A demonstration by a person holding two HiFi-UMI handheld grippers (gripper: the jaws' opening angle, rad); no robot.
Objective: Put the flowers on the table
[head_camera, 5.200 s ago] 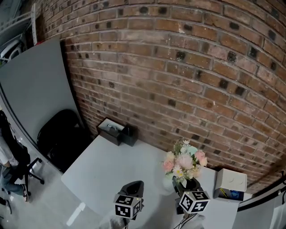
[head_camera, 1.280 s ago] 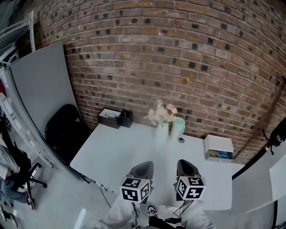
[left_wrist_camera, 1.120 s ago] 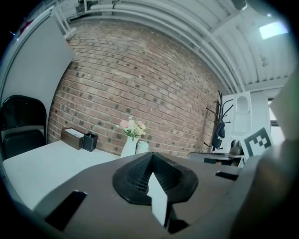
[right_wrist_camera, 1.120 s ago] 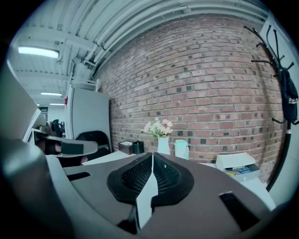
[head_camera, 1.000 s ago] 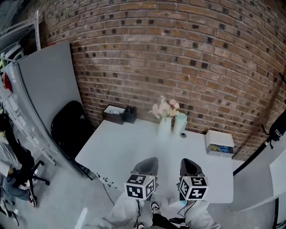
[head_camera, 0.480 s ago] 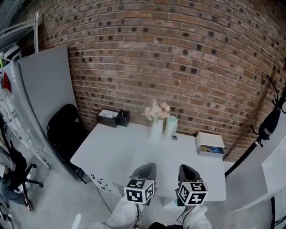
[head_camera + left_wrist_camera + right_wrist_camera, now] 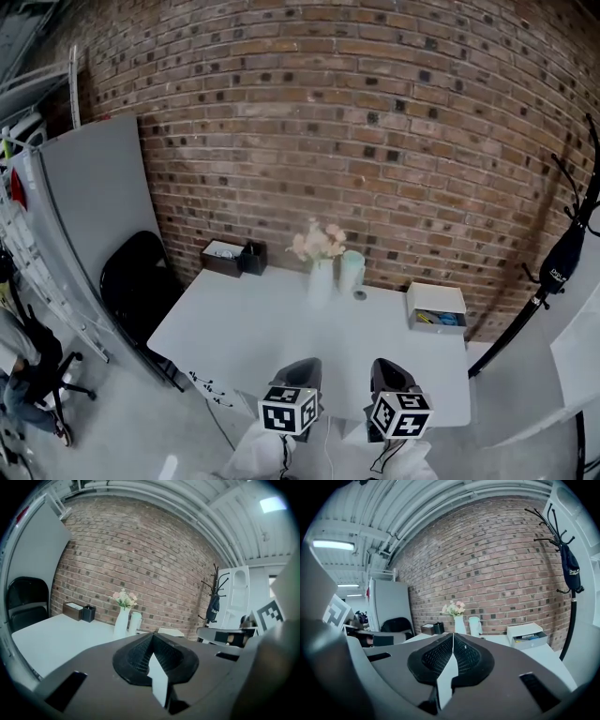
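Note:
A bunch of pink and white flowers (image 7: 317,244) stands upright in a white vase (image 7: 319,281) at the back of the white table (image 7: 281,328), close to the brick wall. Both grippers hang well short of it, over the table's near edge. My left gripper (image 7: 304,366) is shut with nothing in it, and my right gripper (image 7: 385,365) is shut and empty too. In the left gripper view the flowers (image 7: 123,598) show far beyond the closed left gripper (image 7: 152,635). The right gripper view has the flowers (image 7: 453,608) far past the closed right gripper (image 7: 453,634).
A mint cup (image 7: 352,270) stands right of the vase. A white drawer box (image 7: 436,307) sits at the table's right end, a tissue box (image 7: 223,257) and black holder (image 7: 252,257) at the back left. A black chair (image 7: 136,281) and grey panel (image 7: 89,206) stand left; a coat stand (image 7: 562,262) stands right.
The view has drawn back from the table. The right gripper, earlier right at the vase, is now far from it; both shut grippers sit lower, by the near edge.

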